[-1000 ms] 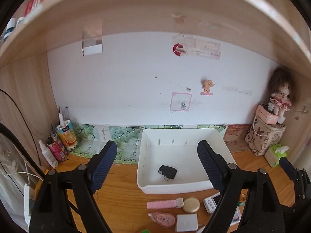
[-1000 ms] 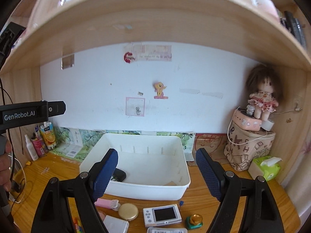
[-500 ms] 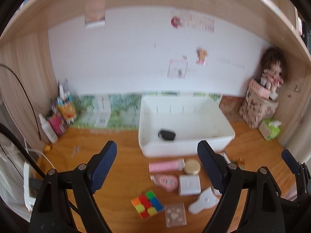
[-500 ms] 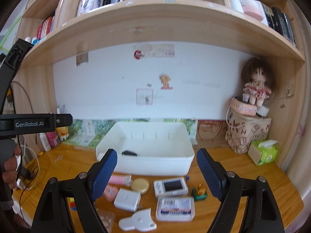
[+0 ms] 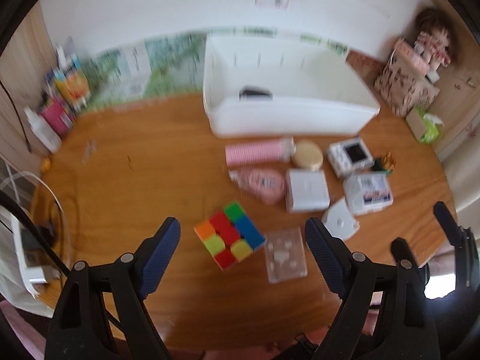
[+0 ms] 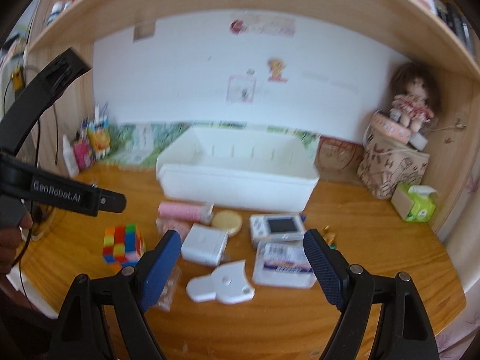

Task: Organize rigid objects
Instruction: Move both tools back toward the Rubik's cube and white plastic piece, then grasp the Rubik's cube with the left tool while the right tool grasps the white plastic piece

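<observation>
A white bin (image 5: pixel 288 114) (image 6: pixel 237 186) stands at the back of the wooden desk with a small black adapter (image 5: pixel 255 93) inside. In front of it lie a colour cube (image 5: pixel 229 235) (image 6: pixel 121 243), a pink ribbed tube (image 5: pixel 255 153) (image 6: pixel 183 210), a round gold case (image 5: pixel 307 157) (image 6: pixel 226 222), a white box (image 5: pixel 306 190) (image 6: pixel 204 243), a handheld game (image 5: pixel 351 156) (image 6: pixel 277 228) and a clear plastic case (image 5: pixel 285 255). My left gripper (image 5: pixel 243 240) hangs open above the cube, pointing steeply down. My right gripper (image 6: pixel 243 255) is open above a white curved piece (image 6: pixel 222 283), holding nothing.
Bottles and cartons (image 5: pixel 60 99) crowd the back left corner. A doll on a patterned bag (image 6: pixel 393 162) and a tissue box (image 6: pixel 415 204) fill the right. A labelled packet (image 6: pixel 283 261) and a small green-gold trinket (image 5: pixel 384 163) lie right of the pile. A shelf (image 6: pixel 240 6) overhangs.
Both grippers have dropped and tilted downward toward the desk. The cube and the scattered items have come into view below the left gripper; the jaws stayed wide.
</observation>
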The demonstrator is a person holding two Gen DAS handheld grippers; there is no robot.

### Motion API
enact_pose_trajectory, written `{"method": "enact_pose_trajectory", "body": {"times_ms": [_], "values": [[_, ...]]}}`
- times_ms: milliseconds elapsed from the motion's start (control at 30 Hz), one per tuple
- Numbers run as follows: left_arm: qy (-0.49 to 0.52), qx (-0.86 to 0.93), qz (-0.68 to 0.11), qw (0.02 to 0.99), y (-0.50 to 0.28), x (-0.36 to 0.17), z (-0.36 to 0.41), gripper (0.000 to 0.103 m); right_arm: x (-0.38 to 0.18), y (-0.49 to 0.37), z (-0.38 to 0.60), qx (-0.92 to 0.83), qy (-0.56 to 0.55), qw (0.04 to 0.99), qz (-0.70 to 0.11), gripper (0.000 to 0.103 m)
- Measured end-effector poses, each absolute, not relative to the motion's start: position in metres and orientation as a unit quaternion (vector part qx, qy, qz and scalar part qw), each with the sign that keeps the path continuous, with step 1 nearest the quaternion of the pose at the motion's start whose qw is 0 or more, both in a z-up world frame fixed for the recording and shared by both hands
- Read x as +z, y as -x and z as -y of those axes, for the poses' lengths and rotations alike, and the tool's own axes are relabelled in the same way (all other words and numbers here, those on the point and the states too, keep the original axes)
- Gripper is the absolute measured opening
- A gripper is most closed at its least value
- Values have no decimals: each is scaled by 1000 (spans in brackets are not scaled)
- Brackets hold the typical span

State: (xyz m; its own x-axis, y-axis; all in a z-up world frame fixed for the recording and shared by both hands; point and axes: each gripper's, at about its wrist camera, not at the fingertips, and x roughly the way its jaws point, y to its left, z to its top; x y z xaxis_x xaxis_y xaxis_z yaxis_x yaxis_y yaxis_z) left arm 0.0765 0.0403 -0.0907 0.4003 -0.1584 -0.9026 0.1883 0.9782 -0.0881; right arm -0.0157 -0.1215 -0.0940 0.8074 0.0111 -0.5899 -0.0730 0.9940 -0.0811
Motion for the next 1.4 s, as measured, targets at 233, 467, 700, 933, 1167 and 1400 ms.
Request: {"method": "enact_pose_trajectory", "body": {"times_ms": [233, 467, 700, 933, 1167, 1400], "values": [[2, -99, -615, 782, -90, -128, -46, 87, -123, 3, 104, 46, 83, 925, -368, 84], [26, -97, -662, 743, -106, -152, -49, 87, -150, -18, 102, 53, 96, 899, -424, 84], [75, -93, -693, 711, -122, -166, -55, 87, -169, -36, 105, 64, 108, 875, -467, 84], [99, -77, -715, 688, -134, -176, -57, 87, -183, -52, 105, 83, 114, 855, -499, 84], [109, -58, -730, 672, -145, -185, -61, 83, -193, -66, 100, 105, 127, 839, -519, 86], [111, -46, -742, 660, -149, -188, -68, 75, -197, -75, 96, 115, 134, 828, -532, 86]]}}
